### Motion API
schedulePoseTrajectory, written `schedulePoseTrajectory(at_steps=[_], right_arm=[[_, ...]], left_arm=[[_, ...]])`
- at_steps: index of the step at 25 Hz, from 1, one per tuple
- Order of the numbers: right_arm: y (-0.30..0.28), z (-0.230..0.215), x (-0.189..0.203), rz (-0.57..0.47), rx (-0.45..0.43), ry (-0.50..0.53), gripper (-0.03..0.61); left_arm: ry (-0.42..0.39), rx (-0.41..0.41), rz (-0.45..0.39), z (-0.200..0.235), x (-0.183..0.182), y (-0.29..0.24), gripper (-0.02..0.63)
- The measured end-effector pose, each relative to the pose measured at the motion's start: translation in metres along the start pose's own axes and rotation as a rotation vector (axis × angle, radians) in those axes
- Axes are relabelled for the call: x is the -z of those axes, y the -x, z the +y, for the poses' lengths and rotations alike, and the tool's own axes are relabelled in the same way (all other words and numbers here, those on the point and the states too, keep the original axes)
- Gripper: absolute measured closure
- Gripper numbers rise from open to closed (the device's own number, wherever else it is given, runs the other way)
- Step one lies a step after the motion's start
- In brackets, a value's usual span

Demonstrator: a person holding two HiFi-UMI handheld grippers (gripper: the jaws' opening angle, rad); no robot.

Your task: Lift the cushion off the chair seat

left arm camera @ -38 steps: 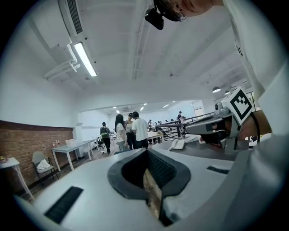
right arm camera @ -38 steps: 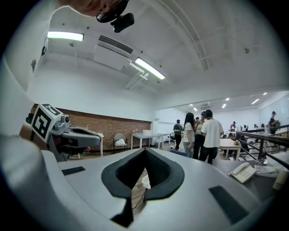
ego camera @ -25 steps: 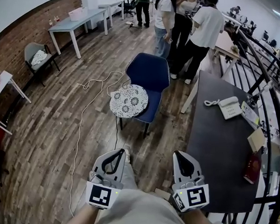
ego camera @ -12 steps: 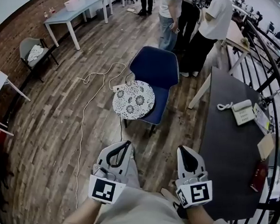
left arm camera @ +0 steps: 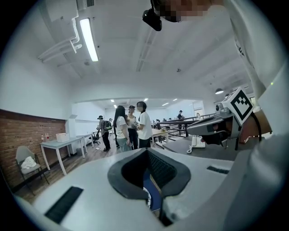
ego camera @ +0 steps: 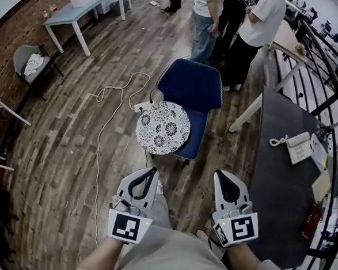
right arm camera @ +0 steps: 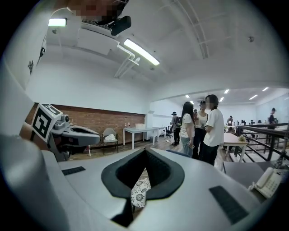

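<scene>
Head view: round patterned cushion [ego camera: 163,128] lies on the front of the blue chair [ego camera: 196,89] seat, well ahead of my left gripper [ego camera: 153,172] and right gripper [ego camera: 219,174]. Left gripper view: my jaws together, gripping nothing, chair beyond them. Right gripper view: jaws together, gripping nothing, cushion beyond.

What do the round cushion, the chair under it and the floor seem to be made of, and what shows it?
Cushion: probably printed fabric, matte; dark floral pattern on white.
Chair: likely blue cloth upholstery, no shine.
Floor: wood or wood-look planks; mixed brown strips.
</scene>
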State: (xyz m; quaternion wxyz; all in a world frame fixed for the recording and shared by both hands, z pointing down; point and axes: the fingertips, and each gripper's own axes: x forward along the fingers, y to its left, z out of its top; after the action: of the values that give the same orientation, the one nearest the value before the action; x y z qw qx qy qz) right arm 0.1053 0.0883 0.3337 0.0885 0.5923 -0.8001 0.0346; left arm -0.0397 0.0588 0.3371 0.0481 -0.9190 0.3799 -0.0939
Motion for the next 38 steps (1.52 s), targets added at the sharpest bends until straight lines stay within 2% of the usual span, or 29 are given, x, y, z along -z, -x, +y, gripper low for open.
schedulePoseTrajectory(at_steps=[7,13,17,26,38], right_arm=[[-0.087,-0.011,-0.023,0.024,0.005,0.012,0.577],[-0.158,-0.014,-0.045,0.022,0.000,0.020,0.577],[-0.188,-0.016,-0.055,0.006,0.009,0.010,0.577],[-0.224,-0.027,-0.067,-0.009,-0.009,0.013,0.577],[-0.237,-0.056,-0.055,0.019,-0.071,-0.001,0.577]], left_arm=[[-0.019,0.027,0.014,0.070,0.005,-0.051,0.609],[-0.002,0.005,0.030,0.142,0.012,-0.084,0.609],[-0.032,0.012,0.017,0.167,0.007,-0.100,0.609],[-0.035,0.019,0.016,0.185,0.000,-0.130,0.609],[-0.006,-0.002,0.025,0.169,-0.007,-0.163,0.609]])
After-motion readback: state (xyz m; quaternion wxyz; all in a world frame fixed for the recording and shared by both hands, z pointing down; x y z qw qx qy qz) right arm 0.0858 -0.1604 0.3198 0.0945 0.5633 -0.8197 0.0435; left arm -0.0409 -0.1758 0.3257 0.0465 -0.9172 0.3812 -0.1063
